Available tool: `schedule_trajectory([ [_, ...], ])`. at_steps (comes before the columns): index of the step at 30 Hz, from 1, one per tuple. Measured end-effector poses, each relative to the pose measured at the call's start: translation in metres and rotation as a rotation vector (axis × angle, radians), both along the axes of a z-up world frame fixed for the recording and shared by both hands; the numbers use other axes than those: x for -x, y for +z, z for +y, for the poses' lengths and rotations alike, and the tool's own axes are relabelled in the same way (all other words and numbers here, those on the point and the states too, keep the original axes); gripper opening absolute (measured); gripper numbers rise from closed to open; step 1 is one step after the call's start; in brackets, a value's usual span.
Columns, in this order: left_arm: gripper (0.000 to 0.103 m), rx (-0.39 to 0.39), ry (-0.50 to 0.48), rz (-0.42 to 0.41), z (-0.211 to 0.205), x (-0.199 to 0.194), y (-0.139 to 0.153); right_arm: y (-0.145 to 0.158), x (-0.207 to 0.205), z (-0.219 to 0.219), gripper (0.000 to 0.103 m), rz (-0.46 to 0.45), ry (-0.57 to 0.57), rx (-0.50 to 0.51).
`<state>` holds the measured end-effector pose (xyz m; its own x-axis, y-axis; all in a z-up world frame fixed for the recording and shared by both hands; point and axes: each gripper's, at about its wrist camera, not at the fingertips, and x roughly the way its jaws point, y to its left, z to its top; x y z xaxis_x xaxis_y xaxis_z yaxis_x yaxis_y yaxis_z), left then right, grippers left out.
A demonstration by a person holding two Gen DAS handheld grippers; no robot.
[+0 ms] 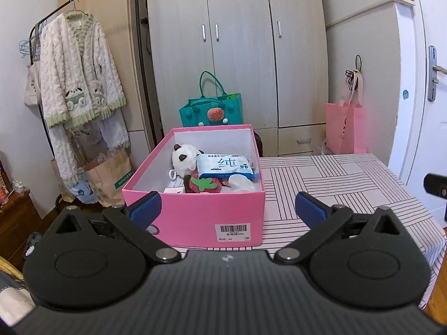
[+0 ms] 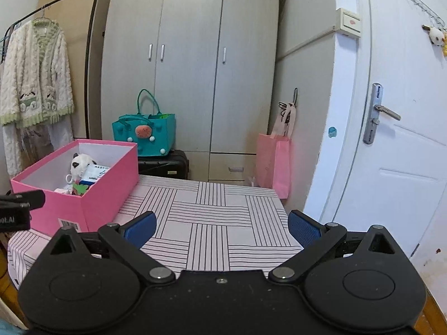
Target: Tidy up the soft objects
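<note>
Soft toys (image 1: 185, 157) already lie in the pink box (image 1: 195, 215); both grippers (image 1: 227, 209) (image 2: 220, 227) hover released, so sorting seems finished

Was a bedroom in a home, small one. Grey three-door wardrobe (image 2: 190, 64) took up the back wall, drawers at the bottom. Clothes rail (image 1: 92, 5) on the left with a fluffy cream-and-green cardigan (image 1: 78, 69) on a hanger, paper bags (image 1: 109, 176) on the floor under it. White room door (image 2: 405, 128) with a lever handle on the right. Teal felt tote (image 2: 145, 131) sat on a black suitcase (image 2: 164, 164); pink gift bag (image 2: 272, 162) hung off a wall hook. Table (image 2: 212, 217) had a striped pink cloth.
</note>
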<state>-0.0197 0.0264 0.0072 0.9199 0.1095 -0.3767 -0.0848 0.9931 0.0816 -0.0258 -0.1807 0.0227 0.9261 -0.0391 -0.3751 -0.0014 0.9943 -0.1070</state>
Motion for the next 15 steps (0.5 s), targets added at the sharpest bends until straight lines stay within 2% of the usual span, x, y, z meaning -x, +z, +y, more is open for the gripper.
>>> schedule_trajectory([
  [10, 0.103, -0.016, 0.016, -0.002, 0.0, 0.003, 0.0, 0.001, 0.006, -0.004, 0.102, -0.002, -0.028, -0.02],
  [15, 0.103, -0.028, 0.032, -0.006, -0.002, 0.005, 0.0, 0.001, 0.013, 0.001, 0.102, -0.007, -0.011, 0.009],
])
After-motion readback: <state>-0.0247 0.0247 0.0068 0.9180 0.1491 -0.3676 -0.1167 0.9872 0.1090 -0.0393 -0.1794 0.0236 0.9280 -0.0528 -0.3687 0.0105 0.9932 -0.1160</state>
